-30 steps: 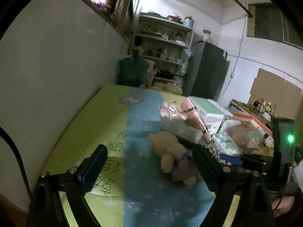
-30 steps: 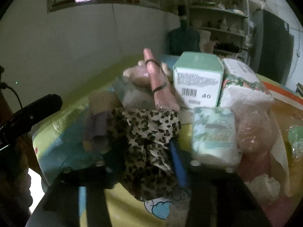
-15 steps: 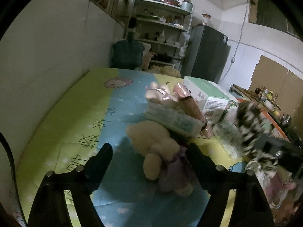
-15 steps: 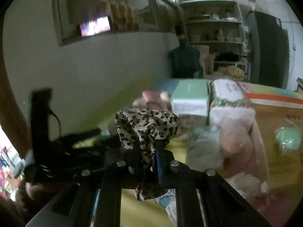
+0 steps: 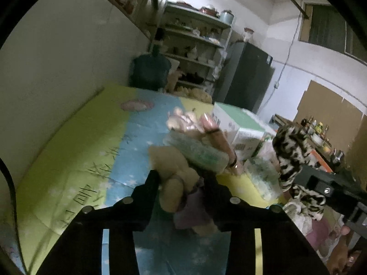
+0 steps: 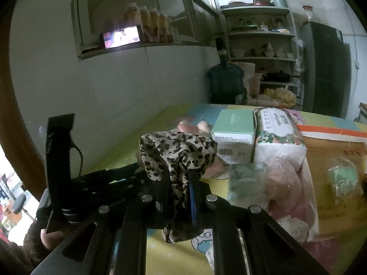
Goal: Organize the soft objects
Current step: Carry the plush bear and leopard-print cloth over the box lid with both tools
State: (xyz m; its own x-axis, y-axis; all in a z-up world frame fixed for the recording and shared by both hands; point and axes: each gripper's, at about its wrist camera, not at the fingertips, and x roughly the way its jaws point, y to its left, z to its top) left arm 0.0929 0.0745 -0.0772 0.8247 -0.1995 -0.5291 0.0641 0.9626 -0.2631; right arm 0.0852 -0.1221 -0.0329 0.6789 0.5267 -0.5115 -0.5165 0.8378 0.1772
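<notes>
Right tool (image 6: 180, 181) pinches a leopard-print cloth (image 6: 177, 153), left tool (image 5: 183, 181) clamps a plush bear (image 5: 176, 174); labels unreadable

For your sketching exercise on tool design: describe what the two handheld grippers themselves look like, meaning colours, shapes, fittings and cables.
Both are matte black. The left gripper has angular fingers fixed with round silver bolts. The right gripper has the same black frame and silver bolts, plus a blue pad on one finger. A black cable trails off the left one.

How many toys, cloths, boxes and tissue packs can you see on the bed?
Plush toys: 1, the teddy
Leopard cloths: 1
Green boxes: 1
Tissue packs: 2, one floral, one small
Total: 5
</notes>
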